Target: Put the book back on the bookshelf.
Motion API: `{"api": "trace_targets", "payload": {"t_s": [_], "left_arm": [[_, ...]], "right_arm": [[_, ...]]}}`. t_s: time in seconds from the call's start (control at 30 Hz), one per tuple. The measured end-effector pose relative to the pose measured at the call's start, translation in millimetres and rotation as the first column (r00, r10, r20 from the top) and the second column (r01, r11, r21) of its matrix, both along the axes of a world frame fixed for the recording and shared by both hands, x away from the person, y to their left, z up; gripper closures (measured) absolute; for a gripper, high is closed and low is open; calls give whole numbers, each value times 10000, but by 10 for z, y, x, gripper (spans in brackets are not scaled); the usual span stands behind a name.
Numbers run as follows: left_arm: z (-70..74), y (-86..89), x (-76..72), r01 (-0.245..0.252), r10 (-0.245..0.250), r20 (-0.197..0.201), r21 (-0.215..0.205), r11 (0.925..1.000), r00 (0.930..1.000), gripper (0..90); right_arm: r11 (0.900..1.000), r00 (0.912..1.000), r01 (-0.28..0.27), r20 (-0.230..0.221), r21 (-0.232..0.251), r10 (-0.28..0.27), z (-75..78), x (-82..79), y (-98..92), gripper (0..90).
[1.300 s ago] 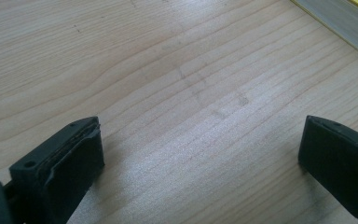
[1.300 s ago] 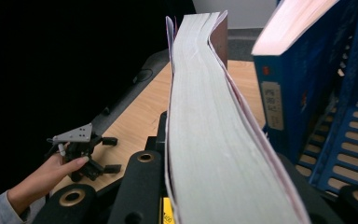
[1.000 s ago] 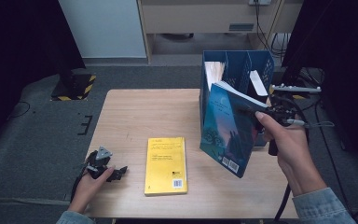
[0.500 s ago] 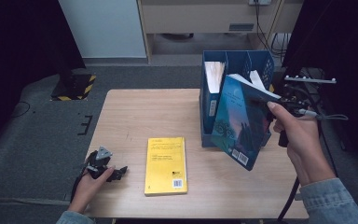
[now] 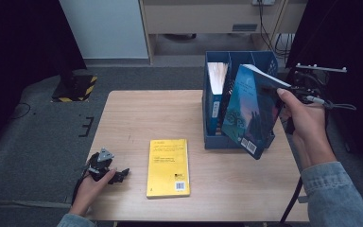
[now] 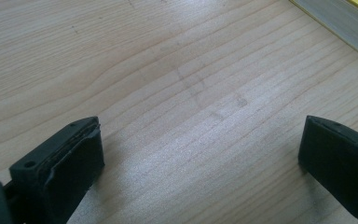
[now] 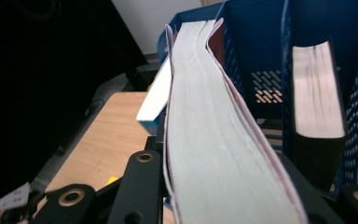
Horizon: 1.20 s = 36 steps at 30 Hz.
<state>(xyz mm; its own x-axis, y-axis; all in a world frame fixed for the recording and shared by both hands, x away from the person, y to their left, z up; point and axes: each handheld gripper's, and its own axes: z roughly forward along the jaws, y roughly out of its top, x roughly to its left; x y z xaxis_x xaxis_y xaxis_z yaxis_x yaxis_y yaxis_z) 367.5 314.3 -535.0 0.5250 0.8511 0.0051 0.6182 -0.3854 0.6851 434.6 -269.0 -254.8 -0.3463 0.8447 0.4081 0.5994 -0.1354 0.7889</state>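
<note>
Jaws of the right gripper (image 5: 283,90) squeeze the blue book (image 5: 250,111), tilted at the right of the frame, over the blue rack (image 5: 212,113). Left gripper (image 5: 118,176), lower left, rests wide apart on the table (image 5: 137,118).

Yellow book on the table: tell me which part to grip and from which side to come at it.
The yellow book lies flat on the table, so there is no top edge to pinch. Probably best to take its long left edge, coming in low from the left, where the open left gripper rests beside it. The jaws look wide enough for its thickness.
</note>
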Motion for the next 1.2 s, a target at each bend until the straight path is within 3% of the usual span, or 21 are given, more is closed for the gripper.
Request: {"api": "trace_targets", "payload": {"t_s": [0.47,0.8,1.2], "left_arm": [[-6,-11,-3,-20,21,46,-62,10000,10000,0],[-4,-17,-1,15,-15,32,-44,10000,10000,0],[-6,-23,-4,24,-24,43,-66,10000,10000,0]], "right_arm": [[9978,9984,559,-109,-365,-563,39,288,-26,725],[9911,9976,652,-162,-1157,-675,56,405,1,725],[9890,9952,977,6,-1109,-983,16,495,44,727]]}}
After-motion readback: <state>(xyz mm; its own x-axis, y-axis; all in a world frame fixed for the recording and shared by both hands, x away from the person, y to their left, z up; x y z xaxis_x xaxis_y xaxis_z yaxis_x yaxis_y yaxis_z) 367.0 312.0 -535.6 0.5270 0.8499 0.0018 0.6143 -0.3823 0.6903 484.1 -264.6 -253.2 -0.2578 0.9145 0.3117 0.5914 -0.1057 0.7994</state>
